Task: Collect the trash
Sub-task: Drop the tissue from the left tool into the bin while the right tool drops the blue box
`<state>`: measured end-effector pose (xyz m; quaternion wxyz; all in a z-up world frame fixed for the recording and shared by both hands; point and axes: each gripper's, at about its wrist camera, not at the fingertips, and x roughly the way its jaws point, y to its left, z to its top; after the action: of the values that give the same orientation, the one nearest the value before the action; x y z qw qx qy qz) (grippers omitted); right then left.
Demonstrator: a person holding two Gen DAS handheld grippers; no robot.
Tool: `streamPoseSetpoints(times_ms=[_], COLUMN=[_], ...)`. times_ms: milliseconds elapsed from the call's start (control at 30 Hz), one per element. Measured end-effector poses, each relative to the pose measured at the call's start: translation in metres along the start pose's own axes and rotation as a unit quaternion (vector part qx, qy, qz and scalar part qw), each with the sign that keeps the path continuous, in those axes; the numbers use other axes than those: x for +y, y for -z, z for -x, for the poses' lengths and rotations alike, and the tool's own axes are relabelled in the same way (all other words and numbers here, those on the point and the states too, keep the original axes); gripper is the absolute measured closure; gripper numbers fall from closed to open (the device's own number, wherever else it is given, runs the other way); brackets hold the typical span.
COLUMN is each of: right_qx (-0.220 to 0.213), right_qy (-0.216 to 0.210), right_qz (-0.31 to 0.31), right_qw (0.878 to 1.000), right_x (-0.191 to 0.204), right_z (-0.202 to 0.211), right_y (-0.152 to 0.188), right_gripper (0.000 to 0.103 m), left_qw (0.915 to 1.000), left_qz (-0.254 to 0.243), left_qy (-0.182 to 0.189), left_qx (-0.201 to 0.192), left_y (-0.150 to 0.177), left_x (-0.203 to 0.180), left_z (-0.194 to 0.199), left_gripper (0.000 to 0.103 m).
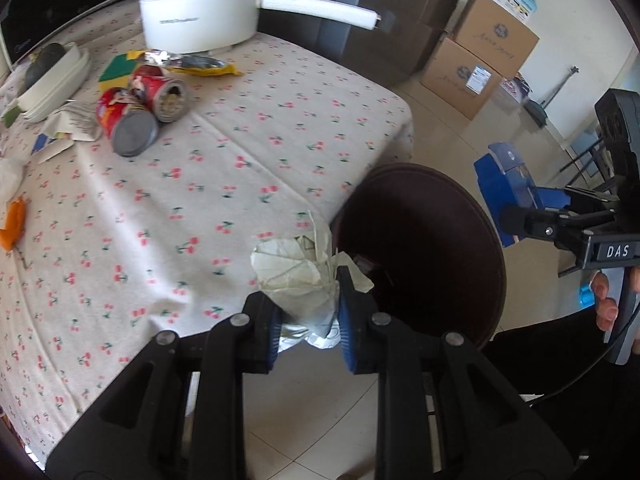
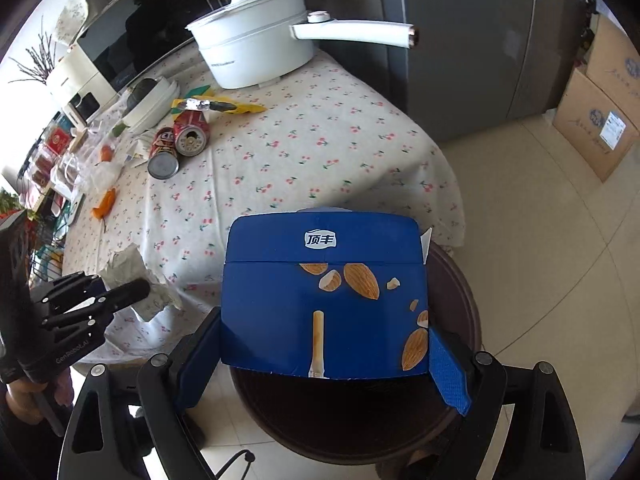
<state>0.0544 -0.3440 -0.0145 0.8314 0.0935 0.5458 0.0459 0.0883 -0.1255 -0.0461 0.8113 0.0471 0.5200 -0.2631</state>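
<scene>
My left gripper (image 1: 308,304) is shut on a crumpled wad of pale paper (image 1: 296,268), held just past the table's corner beside the rim of a dark brown bin (image 1: 424,240). In the right wrist view this gripper (image 2: 120,286) and its paper (image 2: 128,268) show at the left. My right gripper (image 2: 324,360) stands wide, its blue pads pressed on the sides of a blue snack box (image 2: 320,296) printed with almonds, held over the bin (image 2: 360,420). The left wrist view shows that box (image 1: 504,184) at the right, with a hand on the handle.
On the cherry-print tablecloth (image 1: 248,128) lie two red cans (image 1: 132,116), a yellow wrapper (image 1: 200,64), orange peel (image 1: 12,224), stacked white dishes (image 1: 56,80) and a white long-handled pot (image 1: 200,4). Cardboard boxes (image 1: 476,60) and a grey fridge (image 2: 480,60) stand behind.
</scene>
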Motion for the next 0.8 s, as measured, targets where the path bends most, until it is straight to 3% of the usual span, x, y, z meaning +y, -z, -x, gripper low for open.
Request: streamPoseSetpoints(times_ms=[233, 467, 633, 800], right_qx=[0.021, 0.029, 0.030, 0.036], right_qy=[0.024, 0.034, 0.034, 0.035], right_qz=[-0.028, -0.049, -0.044, -0.035], right_qw=[0.999, 0.998, 0.998, 0.998], right_x=[-0.043, -0.065, -0.061, -0.056], right_z=[-0.005, -0.008, -0.010, -0.014], right_y=[0.026, 0.037, 0.037, 0.037], right_gripper=[0.011, 0.011, 0.011, 0.011], left_qw=[0.9983, 0.9971, 0.9980, 0.9982], left_qz=[-0.045, -0.057, -0.050, -0.049], left_qy=[0.032, 0.048, 0.033, -0.010], left_qx=[0.019, 0.014, -0.018, -0.034], left_y=[-0.004, -0.004, -0.004, -0.006], left_x=[-0.042, -0.050, -0.046, -0.036], left_z=[-0.029, -0.040, -0.030, -0.019], left_gripper=[0.076, 0.073, 0.026, 0.018])
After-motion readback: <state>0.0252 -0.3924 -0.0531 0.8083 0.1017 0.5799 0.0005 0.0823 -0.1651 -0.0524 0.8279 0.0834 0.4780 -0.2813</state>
